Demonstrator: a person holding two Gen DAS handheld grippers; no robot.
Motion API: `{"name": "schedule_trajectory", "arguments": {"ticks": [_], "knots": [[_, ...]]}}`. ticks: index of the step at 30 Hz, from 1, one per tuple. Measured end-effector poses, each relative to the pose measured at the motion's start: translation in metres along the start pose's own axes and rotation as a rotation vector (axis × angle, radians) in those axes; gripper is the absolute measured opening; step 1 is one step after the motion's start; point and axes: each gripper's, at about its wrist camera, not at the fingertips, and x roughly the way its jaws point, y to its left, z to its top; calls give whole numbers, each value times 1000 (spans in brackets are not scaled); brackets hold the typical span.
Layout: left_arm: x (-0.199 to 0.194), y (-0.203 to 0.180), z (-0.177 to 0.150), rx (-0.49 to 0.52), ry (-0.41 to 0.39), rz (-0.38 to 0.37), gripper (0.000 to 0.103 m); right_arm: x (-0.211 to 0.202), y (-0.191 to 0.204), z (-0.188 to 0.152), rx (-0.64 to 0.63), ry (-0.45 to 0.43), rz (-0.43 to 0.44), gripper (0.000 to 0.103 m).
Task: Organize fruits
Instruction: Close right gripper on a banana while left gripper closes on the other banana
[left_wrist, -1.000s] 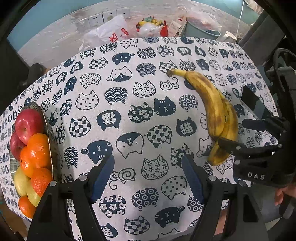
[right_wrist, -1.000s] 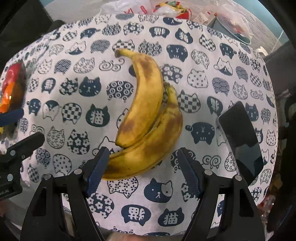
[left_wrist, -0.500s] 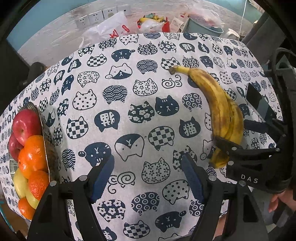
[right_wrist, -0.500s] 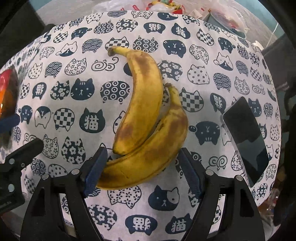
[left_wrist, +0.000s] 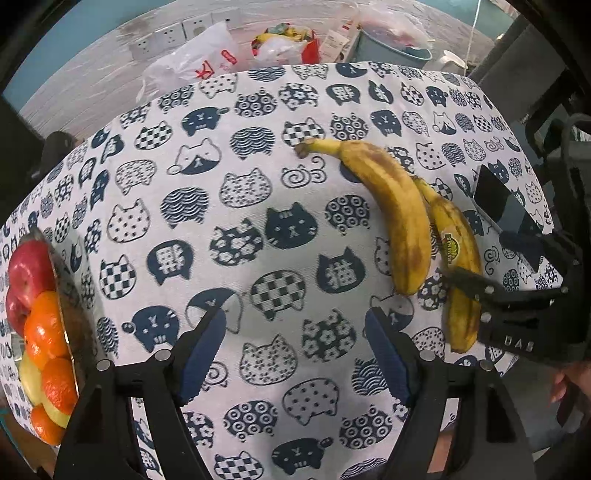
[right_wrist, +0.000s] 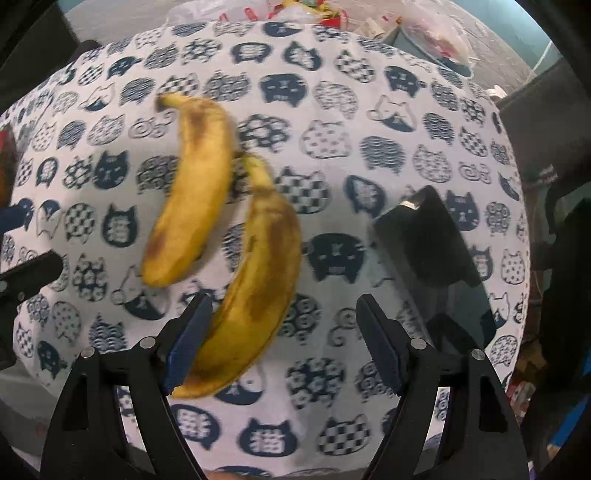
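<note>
My right gripper (right_wrist: 282, 332) gapes wide around one banana's (right_wrist: 258, 280) end (left pad touching it), my left gripper (left_wrist: 295, 354) wide over bare cloth (left_wrist: 258, 206)

The left gripper (left_wrist: 295, 358) is matte black plastic with 2 fingers, each lined inside by a ribbed dark-blue pad (left_wrist: 201, 360). A round silver screw (left_wrist: 162, 355) sits just behind each pad. The right gripper (right_wrist: 282, 341) has the same build; seen from the left wrist, its black body bears raised letters "DAS" (left_wrist: 519, 344), with bare fingertips (left_wrist: 561, 384) behind it.
</note>
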Motion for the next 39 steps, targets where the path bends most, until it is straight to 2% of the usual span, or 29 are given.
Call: {"name": "schedule_trajectory", "arguments": {"ticks": [2,4,6,8,10,12,13,15,19,22,26,31,33,36,39], "knots": [[1,-3,2,0,5,-5,79,2,-11,4,37,-13,18,78],[3,-5,5,-7,11,-16,79,6,-21,12,67,-35,67,77],[5,-7,8,-18,14,-25,79,12,-31,14,112,-20,120,77],[6,-7,11,-27,15,-33,79,21,-39,16,161,-2,186,73],[8,-8,14,-37,16,-38,80,27,-37,15,164,12,217,67],[11,-7,16,-46,20,-40,80,28,-27,13,131,2,191,64],[13,-7,17,-52,23,-41,80,27,-21,11,112,0,178,54],[15,-6,20,-64,27,-46,80,23,-14,7,86,-4,169,41],[19,-9,30,-87,21,-62,80,18,-16,11,82,-4,167,36],[19,-12,38,-107,14,-84,80,13,-27,32,49,-44,122,33],[23,-17,51,-147,12,-119,80,14,-47,54,35,-79,122,33],[33,-29,66,-181,14,-159,82,18,-52,69,-3,-125,131,33],[37,-35,69,-175,20,-152,82,26,-54,81,8,-125,149,34],[45,-38,70,-171,32,-142,82,32,-67,73,77,-88,217,35],[51,-38,73,-203,34,-174,82,36,-80,66,115,-61,249,41]]}}
